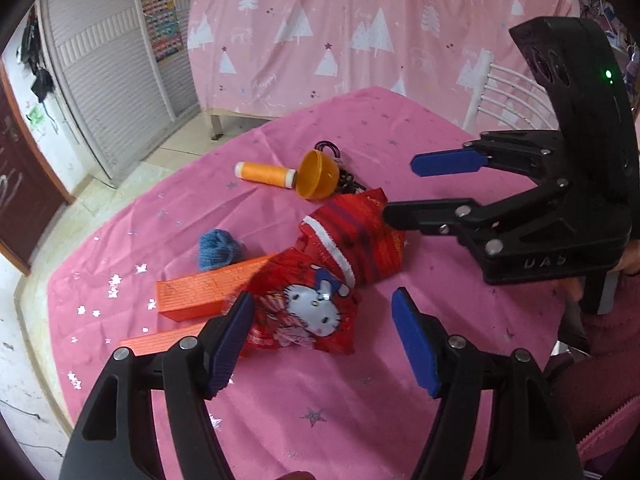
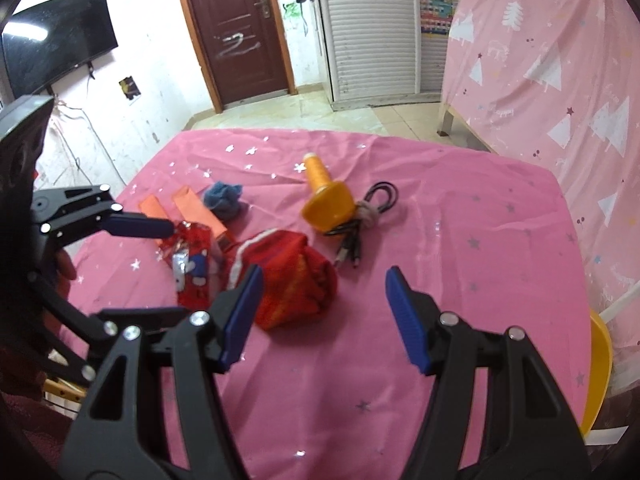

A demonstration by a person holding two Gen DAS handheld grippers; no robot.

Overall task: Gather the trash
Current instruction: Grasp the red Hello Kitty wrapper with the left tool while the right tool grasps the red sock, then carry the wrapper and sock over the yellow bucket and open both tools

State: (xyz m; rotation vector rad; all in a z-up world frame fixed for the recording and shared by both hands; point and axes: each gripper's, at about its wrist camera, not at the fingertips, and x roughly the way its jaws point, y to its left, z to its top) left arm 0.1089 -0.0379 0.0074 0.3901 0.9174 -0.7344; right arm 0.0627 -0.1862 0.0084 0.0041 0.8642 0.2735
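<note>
Trash — the red Hello Kitty wrapper (image 1: 308, 312) lies uncollected mid-table beside the red sock (image 1: 356, 236), just beyond the left gripper (image 1: 324, 340), whose jaws — like the right gripper's (image 2: 320, 316) — gape apart, holding nothing.

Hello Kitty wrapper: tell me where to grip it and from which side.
Grip the Hello Kitty wrapper at its free near corner, coming from the front with the left hand-held gripper. It lies flat and crinkled, its far end tucked against the red mesh bag and orange blocks.
</note>
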